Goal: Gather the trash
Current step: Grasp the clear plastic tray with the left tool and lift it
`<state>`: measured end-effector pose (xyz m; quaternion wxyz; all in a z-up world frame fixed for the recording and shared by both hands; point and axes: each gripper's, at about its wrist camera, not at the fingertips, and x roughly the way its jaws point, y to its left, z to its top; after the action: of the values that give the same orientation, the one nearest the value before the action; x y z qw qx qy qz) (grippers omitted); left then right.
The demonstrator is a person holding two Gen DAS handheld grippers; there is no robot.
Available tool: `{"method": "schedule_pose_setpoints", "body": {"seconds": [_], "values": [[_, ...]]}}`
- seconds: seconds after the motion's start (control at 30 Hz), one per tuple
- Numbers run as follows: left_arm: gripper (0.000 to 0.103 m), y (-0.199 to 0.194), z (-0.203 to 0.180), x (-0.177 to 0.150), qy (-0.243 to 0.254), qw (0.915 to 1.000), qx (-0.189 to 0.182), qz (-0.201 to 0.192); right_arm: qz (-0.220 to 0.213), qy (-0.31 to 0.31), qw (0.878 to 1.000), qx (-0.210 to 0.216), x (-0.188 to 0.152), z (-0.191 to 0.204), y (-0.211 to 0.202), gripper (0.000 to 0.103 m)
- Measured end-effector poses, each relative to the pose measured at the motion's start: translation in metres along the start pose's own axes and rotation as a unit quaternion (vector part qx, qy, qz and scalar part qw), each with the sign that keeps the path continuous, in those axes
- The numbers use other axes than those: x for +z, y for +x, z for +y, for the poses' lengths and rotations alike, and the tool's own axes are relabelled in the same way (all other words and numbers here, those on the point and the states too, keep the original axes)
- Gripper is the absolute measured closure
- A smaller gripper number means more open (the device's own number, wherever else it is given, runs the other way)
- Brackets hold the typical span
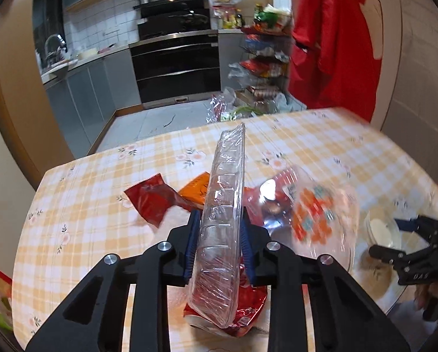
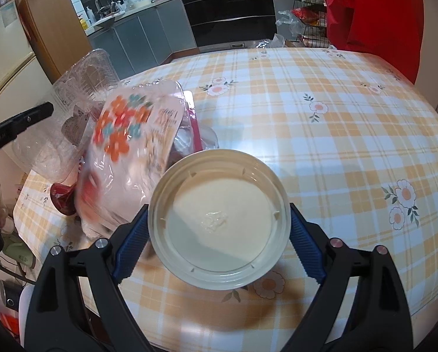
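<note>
My left gripper [image 1: 219, 240] is shut on a clear ribbed plastic tray [image 1: 223, 205], held on edge above the checked tablecloth [image 1: 86, 211]. A red wrapper [image 1: 152, 202], an orange packet [image 1: 196, 190] and a clear bag with orange and teal flower print [image 1: 315, 214] lie just beyond it. A crumpled red wrapper [image 1: 248, 316] lies under the tray. My right gripper [image 2: 219, 234] is shut on a round cream plastic lid [image 2: 219, 220], held above the table [image 2: 336, 117]. The flower-print bag [image 2: 128, 135] and the clear tray [image 2: 81, 88] show to its left.
The table's far edge drops to a kitchen floor with an oven [image 1: 177, 67] and grey cabinets. A wire rack full of packets [image 1: 263, 58] and a hanging red cloth [image 1: 333, 38] stand at the far right. Plastic bags [image 1: 233, 105] lie on the floor.
</note>
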<state>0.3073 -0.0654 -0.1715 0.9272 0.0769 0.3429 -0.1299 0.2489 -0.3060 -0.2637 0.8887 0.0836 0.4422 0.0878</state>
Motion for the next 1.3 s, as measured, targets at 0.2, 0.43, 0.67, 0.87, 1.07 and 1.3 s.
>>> {"method": "schedule_pose_setpoints", "body": {"seconds": [0.2, 0.43, 0.67, 0.87, 1.07, 1.3], "values": [[0.084, -0.016, 0.009, 0.006, -0.014, 0.9998, 0.003, -0.015, -0.004, -0.002, 1.000, -0.001, 0.003, 0.003, -0.004, 0.016], [0.086, -0.029, 0.013, 0.011, -0.019, 0.9994, -0.001, -0.027, -0.003, 0.002, 1.000, -0.002, 0.000, 0.003, -0.007, 0.016], [0.095, -0.046, 0.018, 0.018, -0.020, 0.9990, 0.001, -0.040, -0.014, -0.001, 1.000, -0.002, 0.002, 0.006, -0.017, 0.016], [0.095, -0.063, 0.018, 0.015, -0.022, 0.9987, 0.000, -0.047, -0.021, 0.001, 1.000, 0.005, 0.000, 0.011, -0.030, 0.016], [0.095, -0.094, 0.020, 0.000, -0.025, 0.9987, -0.017, -0.042, -0.039, 0.002, 0.999, 0.016, -0.001, 0.019, -0.055, 0.016], [0.095, -0.134, 0.021, -0.042, -0.039, 0.9977, -0.052, -0.019, -0.056, 0.000, 0.998, 0.032, -0.012, 0.034, -0.085, 0.016]]}}
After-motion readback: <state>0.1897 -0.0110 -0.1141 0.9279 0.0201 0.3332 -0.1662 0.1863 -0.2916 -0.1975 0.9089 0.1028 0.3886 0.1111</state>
